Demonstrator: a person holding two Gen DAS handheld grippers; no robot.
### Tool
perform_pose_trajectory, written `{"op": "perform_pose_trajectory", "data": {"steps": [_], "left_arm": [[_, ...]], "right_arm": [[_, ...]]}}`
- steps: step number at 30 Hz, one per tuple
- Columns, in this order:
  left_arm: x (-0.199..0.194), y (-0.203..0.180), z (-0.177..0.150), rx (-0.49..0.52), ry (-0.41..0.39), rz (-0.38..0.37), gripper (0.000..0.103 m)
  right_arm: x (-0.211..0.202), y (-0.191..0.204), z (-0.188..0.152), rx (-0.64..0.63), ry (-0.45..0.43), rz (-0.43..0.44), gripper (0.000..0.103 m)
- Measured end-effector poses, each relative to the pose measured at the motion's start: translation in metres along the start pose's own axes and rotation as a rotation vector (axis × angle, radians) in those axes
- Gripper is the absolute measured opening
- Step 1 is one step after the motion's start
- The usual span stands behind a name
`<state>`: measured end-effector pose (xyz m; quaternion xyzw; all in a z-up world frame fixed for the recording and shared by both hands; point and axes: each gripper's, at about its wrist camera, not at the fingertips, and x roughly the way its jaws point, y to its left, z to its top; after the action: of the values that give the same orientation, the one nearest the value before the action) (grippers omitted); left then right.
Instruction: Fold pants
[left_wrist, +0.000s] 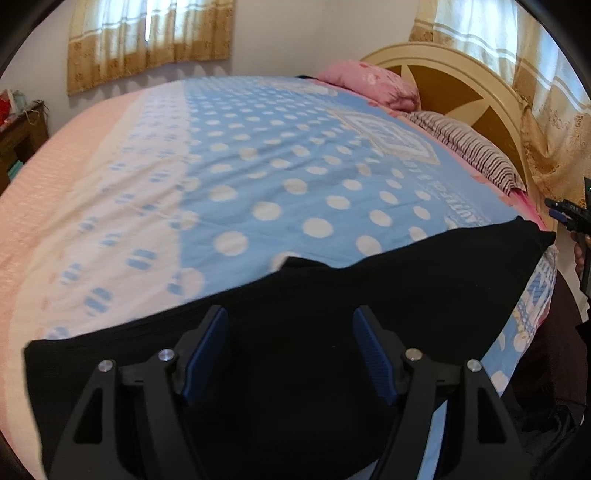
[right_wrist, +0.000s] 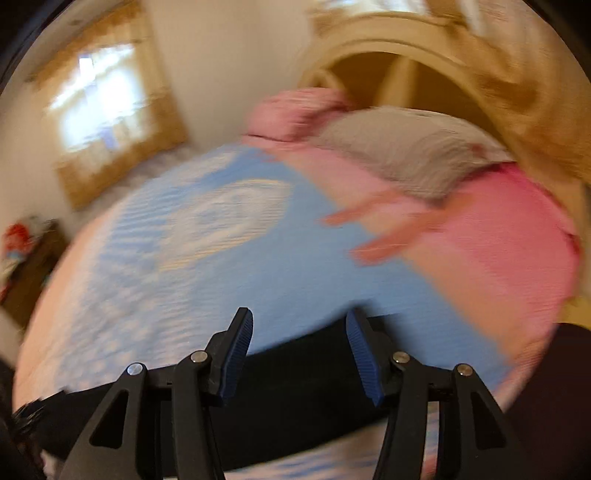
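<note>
Open bedspread (left_wrist: 258, 177) stretches toward twelve o'clock; pillows (left_wrist: 472, 147) and headboard (left_wrist: 461, 85) block passage at two o'clock.

My right gripper (right_wrist: 299, 325) fills the bottom of a heavily blurred view, its two blue-padded fingers (right_wrist: 236, 350) spread apart with nothing between them. Just below the tips, black pants (right_wrist: 295, 398) lie as a dark band across a blue bedspread (right_wrist: 258, 266) with pale markings. Farther off are a grey pillow (right_wrist: 402, 155), a pink pillow (right_wrist: 295, 110), and a cream headboard (right_wrist: 388, 40). A curtained window (right_wrist: 107, 96) glows at upper left.
</note>
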<state>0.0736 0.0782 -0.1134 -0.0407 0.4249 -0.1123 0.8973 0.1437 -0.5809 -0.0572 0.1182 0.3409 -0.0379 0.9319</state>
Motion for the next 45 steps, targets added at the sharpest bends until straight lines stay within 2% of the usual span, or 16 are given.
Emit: {"op": "perform_pose_trajectory", "data": {"steps": [3, 6, 9, 10, 11, 13, 16, 20, 24, 28, 32, 34, 35, 37, 42, 45], "left_arm": [[0.008, -0.008, -0.003, 0.0, 0.014, -0.009, 0.073], [0.012, -0.006, -0.008, -0.023, 0.026, -0.012, 0.073], [0.016, -0.002, -0.014, -0.051, 0.04, -0.005, 0.073], [0.017, 0.0, -0.016, -0.062, 0.044, -0.005, 0.073], [0.018, 0.0, -0.018, -0.068, 0.044, -0.006, 0.073], [0.019, 0.001, -0.018, -0.072, 0.045, -0.007, 0.073], [0.019, 0.0, -0.018, -0.065, 0.044, -0.002, 0.073], [0.02, 0.001, -0.019, -0.066, 0.041, 0.002, 0.073], [0.019, 0.001, -0.021, -0.069, 0.037, -0.001, 0.074], [0.02, 0.0, -0.021, -0.062, 0.037, 0.003, 0.076], [0.017, 0.002, -0.022, -0.074, 0.031, -0.008, 0.076], [0.016, 0.002, -0.022, -0.074, 0.03, -0.008, 0.076], [0.015, 0.003, -0.022, -0.076, 0.027, -0.006, 0.076], [0.011, 0.005, -0.023, -0.082, 0.02, -0.001, 0.076], [-0.001, 0.012, -0.03, -0.05, 0.012, 0.087, 0.076], [-0.004, 0.024, -0.035, -0.074, 0.015, 0.098, 0.077]], "right_arm": [[0.024, -0.044, 0.009, 0.049, 0.082, -0.045, 0.055], [0.049, -0.072, 0.009, 0.105, 0.176, 0.024, 0.055], [0.071, -0.074, 0.005, 0.11, 0.246, 0.081, 0.053], [0.072, -0.075, 0.001, 0.118, 0.265, 0.109, 0.036], [0.075, -0.071, -0.001, 0.122, 0.269, 0.134, 0.027], [0.073, -0.064, 0.0, 0.084, 0.257, 0.126, 0.012], [0.06, -0.055, 0.005, 0.051, 0.205, 0.109, 0.007], [0.043, -0.042, 0.026, 0.015, 0.095, 0.087, 0.005], [0.047, -0.032, 0.036, -0.037, 0.041, 0.028, 0.003], [0.076, -0.042, 0.033, -0.016, 0.11, -0.002, 0.004], [0.086, -0.061, 0.018, 0.008, 0.157, -0.104, 0.005], [0.07, -0.072, 0.011, 0.05, 0.132, -0.08, 0.013], [0.061, -0.075, 0.008, 0.073, 0.12, -0.049, 0.019], [0.04, -0.079, -0.001, 0.108, 0.098, 0.005, 0.06], [-0.013, -0.044, -0.027, 0.039, 0.016, 0.096, 0.061], [-0.021, -0.014, -0.04, -0.021, 0.007, 0.211, 0.061]]}}
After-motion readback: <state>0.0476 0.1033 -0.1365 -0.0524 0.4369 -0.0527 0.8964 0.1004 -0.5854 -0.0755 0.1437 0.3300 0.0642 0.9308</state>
